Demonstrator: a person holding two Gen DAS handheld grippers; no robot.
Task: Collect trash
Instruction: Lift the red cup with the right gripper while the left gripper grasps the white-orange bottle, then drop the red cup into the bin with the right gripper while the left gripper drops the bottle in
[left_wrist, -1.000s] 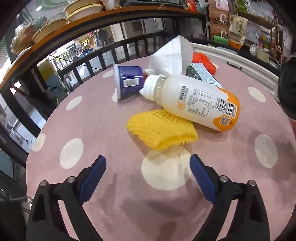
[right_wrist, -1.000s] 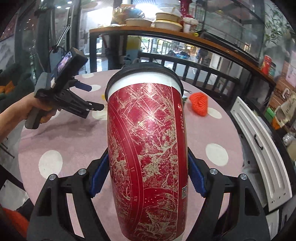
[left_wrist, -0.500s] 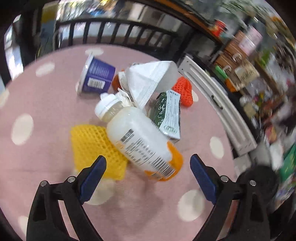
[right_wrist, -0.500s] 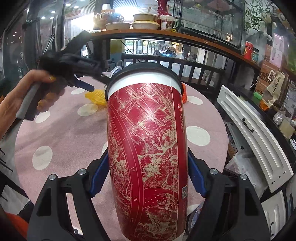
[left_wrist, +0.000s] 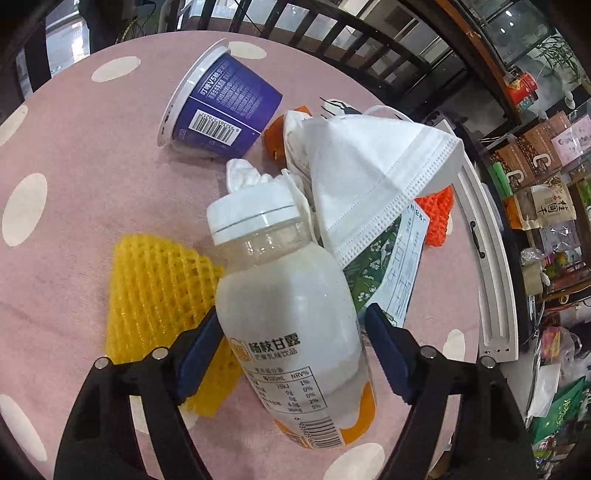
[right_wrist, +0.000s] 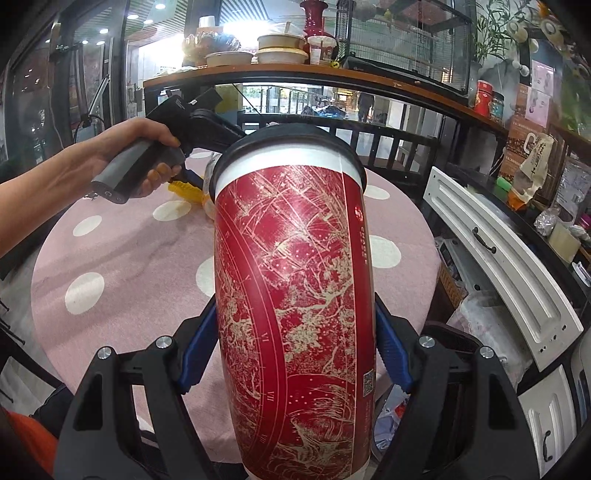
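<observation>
Bare pink tablecloth (left_wrist: 74, 155) left of the trash heap; face mask (left_wrist: 369, 173), perhaps resting on the bottle (left_wrist: 295, 314), crowding its right.

A round table under a pink cloth with white dots (right_wrist: 122, 258) stands before a dark slatted railing (right_wrist: 391, 147). Above the railing runs a wooden shelf (right_wrist: 369, 77) bearing bowls; white cabinet doors (right_wrist: 491, 266) flank the table's right.

black tool (left_wrist: 291, 354), blue pads (left_wrist: 197, 356) (silver screws)

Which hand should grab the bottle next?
Left. The left gripper already straddles the bottle, its jaws just closing in. The right gripper is busy holding the red cup.
</observation>
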